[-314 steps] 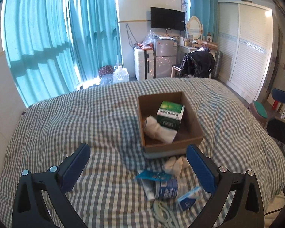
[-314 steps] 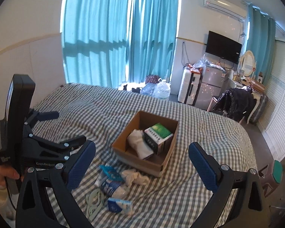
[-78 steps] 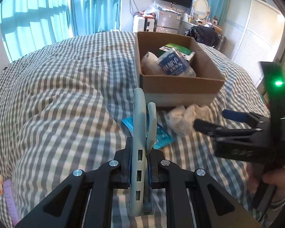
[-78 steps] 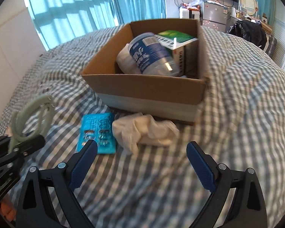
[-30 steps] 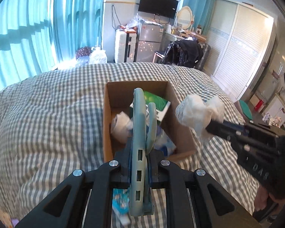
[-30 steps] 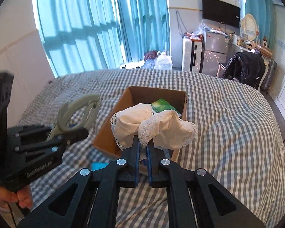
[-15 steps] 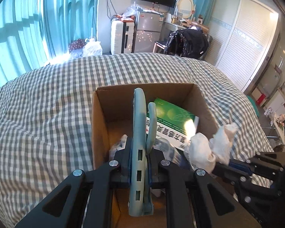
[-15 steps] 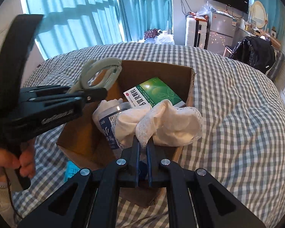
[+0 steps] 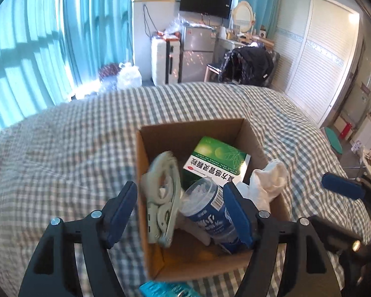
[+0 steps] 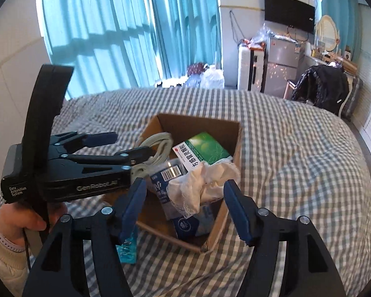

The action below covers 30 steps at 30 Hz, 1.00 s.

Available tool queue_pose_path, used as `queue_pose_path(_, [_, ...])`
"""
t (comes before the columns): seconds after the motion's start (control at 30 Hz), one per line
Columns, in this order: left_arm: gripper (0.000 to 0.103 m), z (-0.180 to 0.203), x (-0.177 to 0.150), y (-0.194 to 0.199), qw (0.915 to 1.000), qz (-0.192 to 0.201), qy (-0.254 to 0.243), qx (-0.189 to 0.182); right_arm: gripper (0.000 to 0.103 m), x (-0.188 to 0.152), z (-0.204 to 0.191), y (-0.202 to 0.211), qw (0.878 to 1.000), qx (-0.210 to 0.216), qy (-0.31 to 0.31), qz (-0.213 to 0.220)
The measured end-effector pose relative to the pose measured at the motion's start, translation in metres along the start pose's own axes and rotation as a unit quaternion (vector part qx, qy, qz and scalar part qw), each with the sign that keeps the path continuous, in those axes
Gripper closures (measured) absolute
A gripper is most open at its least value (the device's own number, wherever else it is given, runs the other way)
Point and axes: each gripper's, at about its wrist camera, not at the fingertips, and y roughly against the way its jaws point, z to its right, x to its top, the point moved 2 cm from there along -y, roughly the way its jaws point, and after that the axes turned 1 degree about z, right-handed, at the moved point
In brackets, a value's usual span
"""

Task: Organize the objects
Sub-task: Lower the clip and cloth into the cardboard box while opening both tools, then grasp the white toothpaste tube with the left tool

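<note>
A cardboard box (image 9: 146, 163) sits on the checked bed. In it lie a green medicine box (image 9: 216, 159), a blue-labelled plastic jar (image 9: 207, 212), a pale green clip (image 9: 162, 198) and a white cloth (image 9: 269, 180). My left gripper (image 9: 180, 212) is open above the box, with the clip loose between its jaws. My right gripper (image 10: 184, 204) is open above the white cloth (image 10: 205, 183), which rests on the jar (image 10: 165, 175) at the box's near right. The box (image 10: 237, 143), the green medicine box (image 10: 202, 151) and the clip (image 10: 158, 146) also show in the right wrist view.
A blue blister pack lies on the bed just in front of the box (image 10: 127, 252), and its edge shows in the left wrist view (image 9: 160, 290). The left gripper's body (image 10: 69, 173) hangs over the box's left side. Curtains, a fridge and a chair stand beyond the bed.
Both grippers have opened. The clip has left the left gripper and the white cloth has left the right gripper; both now lie in the box. Both grippers have drawn back a little.
</note>
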Motion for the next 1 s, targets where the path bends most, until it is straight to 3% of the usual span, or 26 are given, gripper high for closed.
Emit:
queue_pose_path(0.17, [0.015, -0.003, -0.003, 0.044, 0.9996, 0.018, 0.005, 0.020, 0.033, 0.007, -0.003, 0.045, 1.000, -0.008, -0.003, 0.023])
queue_pose_path(0.33, [0.004, -0.004, -0.012, 0.089, 0.9987, 0.035, 0.008, 0.037, 0.012, 0.005, -0.010, 0.090, 0.998, -0.038, 0.006, 0.045])
queue_pose_path(0.53, [0.000, -0.006, -0.037, 0.123, 0.9971, 0.047, 0.011, 0.059, 0.009, -0.007, -0.014, 0.122, 0.998, -0.035, 0.003, 0.060])
queue_pose_path(0.77, [0.000, -0.009, -0.090, 0.113, 0.9950, 0.019, 0.039, 0.090, 0.009, -0.037, -0.009, 0.111, 0.997, -0.039, -0.013, 0.060])
queue_pose_path(0.87, [0.000, -0.012, -0.117, 0.098, 0.9946, 0.008, 0.067, 0.078, 0.009, -0.058, -0.003, 0.090, 0.997, -0.039, -0.031, 0.054])
queue_pose_path(1.0, [0.000, -0.003, -0.148, 0.072, 0.9933, -0.002, 0.064, 0.096, 0.009, -0.084, 0.005, 0.055, 0.997, -0.035, -0.059, 0.039])
